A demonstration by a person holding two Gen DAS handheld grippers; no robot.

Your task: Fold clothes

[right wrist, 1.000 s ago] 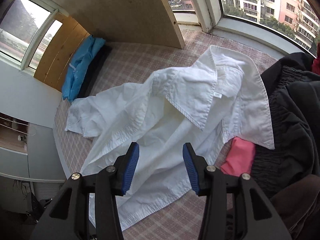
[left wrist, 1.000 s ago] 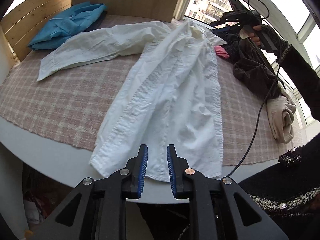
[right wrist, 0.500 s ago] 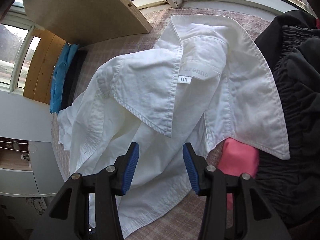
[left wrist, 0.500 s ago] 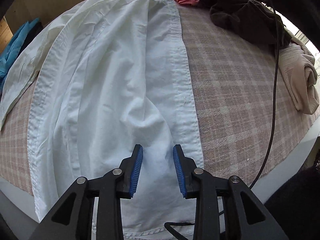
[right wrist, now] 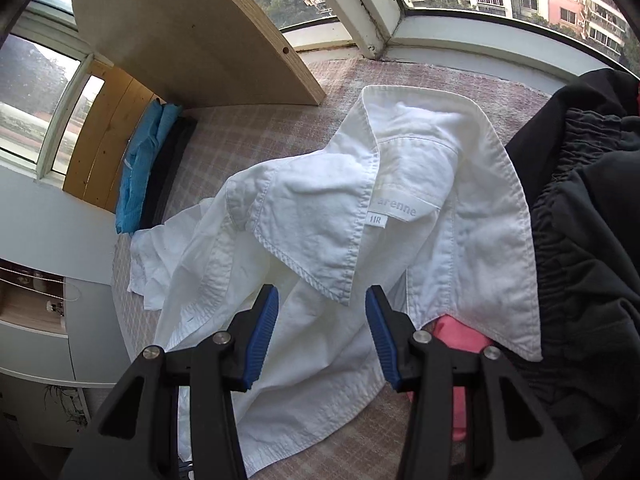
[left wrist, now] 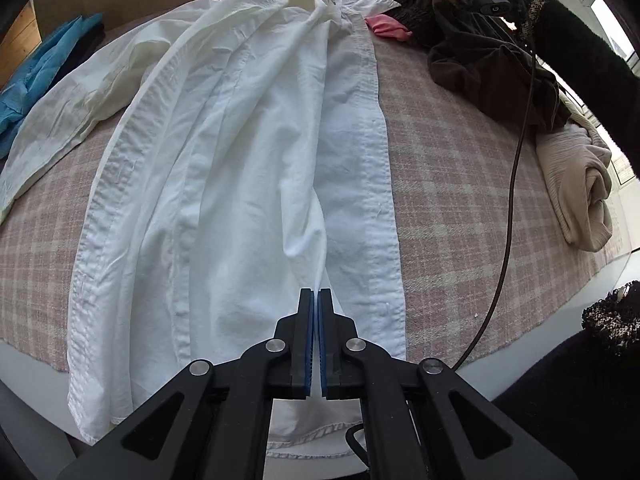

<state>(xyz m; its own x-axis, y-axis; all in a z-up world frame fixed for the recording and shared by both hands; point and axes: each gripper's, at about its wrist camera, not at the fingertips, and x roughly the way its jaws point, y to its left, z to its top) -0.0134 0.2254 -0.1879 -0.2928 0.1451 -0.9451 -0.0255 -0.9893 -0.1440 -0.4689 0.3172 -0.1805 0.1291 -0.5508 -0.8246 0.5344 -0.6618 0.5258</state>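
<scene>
The white shirt [left wrist: 248, 184] lies stretched out long on the checked cloth [left wrist: 460, 184] that covers the table, with its bottom hem hanging over the near edge and its collar [right wrist: 404, 216] up by the far edge near the window. It is not folded at all yet; it is bunched and wrinkly, and one sleeve [left wrist: 68, 108] sticks out toward the left side. The left gripper [left wrist: 315, 300] is pinched tight on a ridge of shirt cloth close to the near edge. The right gripper [right wrist: 322, 328] is spread wide with nothing in it, hanging just over the collar. So the job looks like it is only starting: the shirt needs to be pulled flat, then folded. A dark pile [left wrist: 492, 68], a pink thing [right wrist: 460, 340] and a cream top [left wrist: 576, 188] wait on the right side, and a blue one [left wrist: 44, 72] sits at the far left corner.
</scene>
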